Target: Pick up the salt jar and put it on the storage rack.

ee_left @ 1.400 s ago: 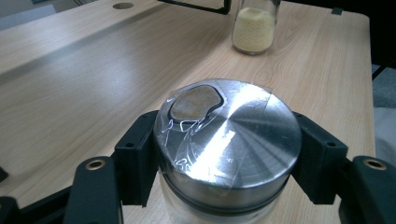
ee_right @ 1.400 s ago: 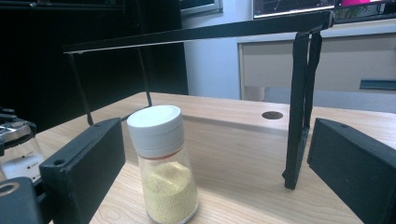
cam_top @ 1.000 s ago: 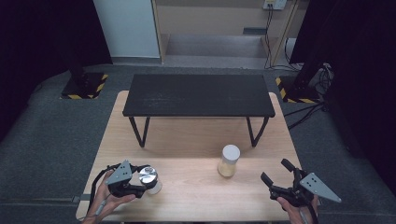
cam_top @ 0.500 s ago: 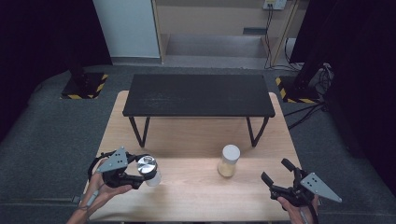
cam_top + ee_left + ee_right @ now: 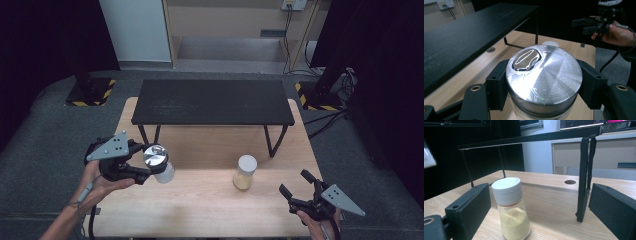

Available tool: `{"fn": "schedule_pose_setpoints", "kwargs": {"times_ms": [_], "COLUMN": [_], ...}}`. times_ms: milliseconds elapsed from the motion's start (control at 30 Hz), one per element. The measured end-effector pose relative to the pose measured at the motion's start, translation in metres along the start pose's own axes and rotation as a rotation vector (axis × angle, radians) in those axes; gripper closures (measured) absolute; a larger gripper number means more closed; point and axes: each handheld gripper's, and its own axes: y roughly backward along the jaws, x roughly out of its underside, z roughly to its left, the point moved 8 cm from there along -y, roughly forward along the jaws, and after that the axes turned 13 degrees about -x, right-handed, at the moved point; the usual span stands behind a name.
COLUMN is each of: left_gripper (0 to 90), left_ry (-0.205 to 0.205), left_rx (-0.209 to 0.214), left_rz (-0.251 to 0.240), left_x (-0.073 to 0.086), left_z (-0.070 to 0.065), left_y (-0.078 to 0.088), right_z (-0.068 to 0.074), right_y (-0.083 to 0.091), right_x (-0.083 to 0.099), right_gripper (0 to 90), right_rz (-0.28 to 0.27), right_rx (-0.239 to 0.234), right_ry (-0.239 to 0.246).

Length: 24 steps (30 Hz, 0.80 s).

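My left gripper (image 5: 152, 167) is shut on a clear jar with a shiny silver lid (image 5: 156, 159) and holds it in the air over the left part of the wooden table (image 5: 200, 210). In the left gripper view the black pads press both sides of the silver lid (image 5: 544, 77). A spice jar (image 5: 245, 172) with a white cap and yellow powder stands on the table right of centre. My right gripper (image 5: 296, 190) rests low at the table's right front with its jaws open and nothing in them. In the right gripper view that spice jar (image 5: 510, 207) stands ahead between the jaws' lines.
A low black shelf (image 5: 212, 102) on thin legs spans the back half of the table. One shelf leg (image 5: 584, 180) stands close ahead of my right gripper. Dark floor surrounds the table, with cables at the far right.
My left gripper has lifted the silver-lidded jar up off the table. The right gripper and the spice jar have stayed where they were.
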Motion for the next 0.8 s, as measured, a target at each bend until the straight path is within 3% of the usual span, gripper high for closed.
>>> {"fn": "schedule_pose_setpoints", "kwargs": {"times_ms": [433, 500, 667, 800], "left_gripper": [34.0, 34.0, 34.0, 34.0], "left_ry": [0.013, 0.019, 0.057, 0.082], "left_rx": [-0.086, -0.115, -0.250, -0.327], "left_rz": [0.039, 0.037, 0.059, 0.077], "left_x": [-0.054, -0.062, -0.080, -0.090], "left_z": [0.021, 0.024, 0.033, 0.043], "left_y": [0.000, -0.001, -0.006, -0.014], "right_z": [-0.001, -0.001, -0.002, -0.002], "right_y": [0.001, 0.001, 0.002, 0.002], "right_x": [0.000, 0.000, -0.001, 0.000], "right_gripper": [4.2, 4.2, 4.2, 4.3], "right_rz": [-0.001, -0.001, -0.007, -0.006], "right_rx": [0.001, 0.001, 0.003, 0.003], "right_ry": [-0.001, -0.002, -0.002, -0.002]}}
